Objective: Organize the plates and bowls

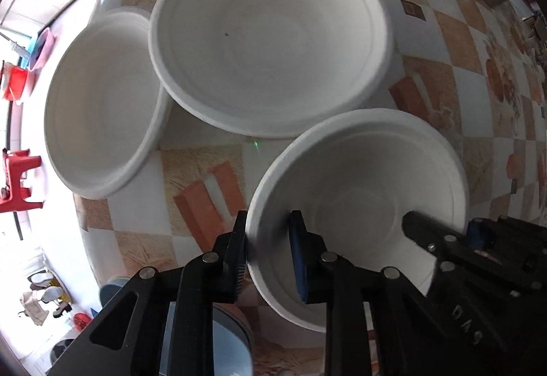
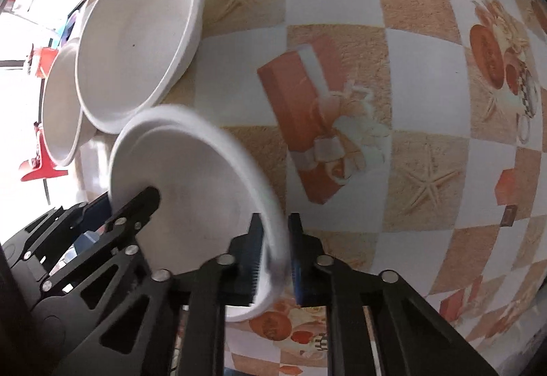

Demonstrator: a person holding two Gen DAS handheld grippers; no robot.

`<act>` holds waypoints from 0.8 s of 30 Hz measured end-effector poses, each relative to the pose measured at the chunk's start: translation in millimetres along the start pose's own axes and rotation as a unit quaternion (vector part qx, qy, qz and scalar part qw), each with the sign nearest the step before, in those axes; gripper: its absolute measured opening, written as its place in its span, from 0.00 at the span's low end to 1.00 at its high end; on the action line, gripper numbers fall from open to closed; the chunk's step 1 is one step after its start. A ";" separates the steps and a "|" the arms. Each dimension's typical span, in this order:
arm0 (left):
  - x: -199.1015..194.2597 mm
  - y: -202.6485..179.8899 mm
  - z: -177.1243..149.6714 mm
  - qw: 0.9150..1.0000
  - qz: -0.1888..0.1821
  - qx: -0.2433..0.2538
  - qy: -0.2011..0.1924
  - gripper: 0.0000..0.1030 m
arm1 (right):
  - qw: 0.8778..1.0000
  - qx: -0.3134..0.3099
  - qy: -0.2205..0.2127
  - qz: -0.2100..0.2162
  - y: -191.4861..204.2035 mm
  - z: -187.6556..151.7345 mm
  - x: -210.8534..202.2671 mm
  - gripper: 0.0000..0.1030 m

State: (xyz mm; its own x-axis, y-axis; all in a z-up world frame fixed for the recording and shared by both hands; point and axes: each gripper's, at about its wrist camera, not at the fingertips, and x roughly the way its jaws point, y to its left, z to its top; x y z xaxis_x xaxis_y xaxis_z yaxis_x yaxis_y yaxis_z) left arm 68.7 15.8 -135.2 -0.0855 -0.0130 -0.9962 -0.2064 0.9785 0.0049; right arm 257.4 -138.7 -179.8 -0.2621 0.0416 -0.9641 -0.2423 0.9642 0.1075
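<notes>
Both grippers, left gripper [image 1: 267, 256] and right gripper [image 2: 276, 259], clench opposite rims of white moulded-fibre bowl [image 1: 362, 191]; light, thin-walled, likely flexes; rim grip sensible, squeeze gently

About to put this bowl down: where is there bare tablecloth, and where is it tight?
The widest bare stretch is the tablecloth right of the held bowl. A smaller patch lies between the held bowl, the left bowl and the large bowl. The left and large bowls overlap: crowded.
</notes>
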 end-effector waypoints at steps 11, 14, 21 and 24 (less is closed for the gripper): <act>1.2 -54.7 -31.2 0.998 0.006 0.059 0.007 0.25 | 1.000 0.009 0.014 -0.007 -31.0 -37.7 -5.4 0.16; 5.6 -76.6 -49.0 0.996 0.001 0.082 0.018 0.25 | 1.000 0.014 0.020 -0.014 -47.5 -57.6 -5.8 0.16; 16.8 -116.3 -86.1 0.991 0.000 0.128 0.038 0.25 | 0.998 0.042 0.037 -0.019 -75.2 -99.7 0.9 0.16; 18.2 -124.6 -96.0 0.989 0.002 0.144 0.039 0.25 | 0.998 0.050 0.038 -0.017 -81.5 -109.5 0.8 0.16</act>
State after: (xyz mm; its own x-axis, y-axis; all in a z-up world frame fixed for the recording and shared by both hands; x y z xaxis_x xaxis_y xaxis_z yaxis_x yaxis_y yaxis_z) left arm -0.7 -126.1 -145.7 -0.1623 -0.0148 -0.9866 0.0785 0.9965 -0.0278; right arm 174.7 -245.9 -162.8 -0.3261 -0.0083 -0.9453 -0.1586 0.9863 0.0460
